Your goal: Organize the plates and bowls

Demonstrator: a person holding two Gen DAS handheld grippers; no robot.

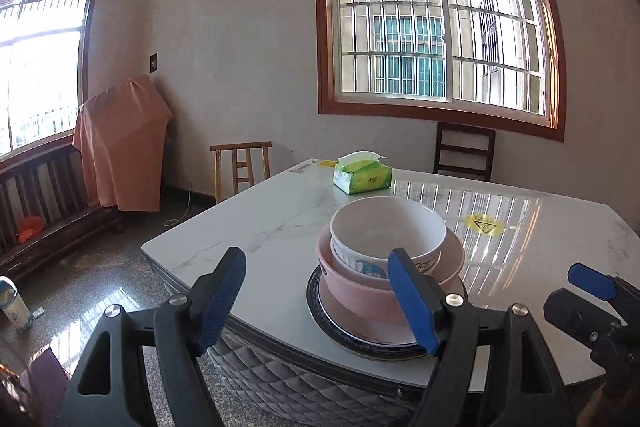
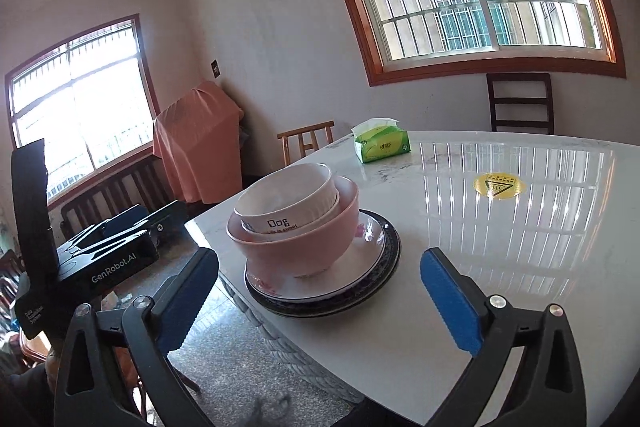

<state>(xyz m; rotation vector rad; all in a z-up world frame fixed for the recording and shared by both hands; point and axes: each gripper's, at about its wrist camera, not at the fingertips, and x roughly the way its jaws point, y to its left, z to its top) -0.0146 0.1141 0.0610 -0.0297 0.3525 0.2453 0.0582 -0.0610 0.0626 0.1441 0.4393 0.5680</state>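
1. At the lower centre of the left wrist view, near the table (image 1: 260,227) edge, I see the whole stack: a white bowl (image 1: 386,227) nested in a pink bowl (image 1: 360,291), which sits on a white plate (image 2: 360,267) over a dark-rimmed plate (image 1: 352,345).
2. In the right wrist view the same stack sits centre frame; a second white bowl seems to sit between the "Dog" bowl and the pink one, though I cannot be sure.
3. My left gripper (image 1: 324,303) has its jaws spread wide and holds nothing; its right pad overlaps the stack in the picture, but I cannot tell whether it touches.
4. My right gripper (image 2: 320,295) is opened wide too, empty, just short of the stack.
5. I see no loose plate or bowl elsewhere on the table; only a tissue pack (image 2: 382,143) towards the upper centre and a yellow sticker (image 2: 498,185) right of it.
6. I judge the sorting done or nearly so: bowls nested, plates beneath. What could remain is straightening the slightly tilted top bowl.
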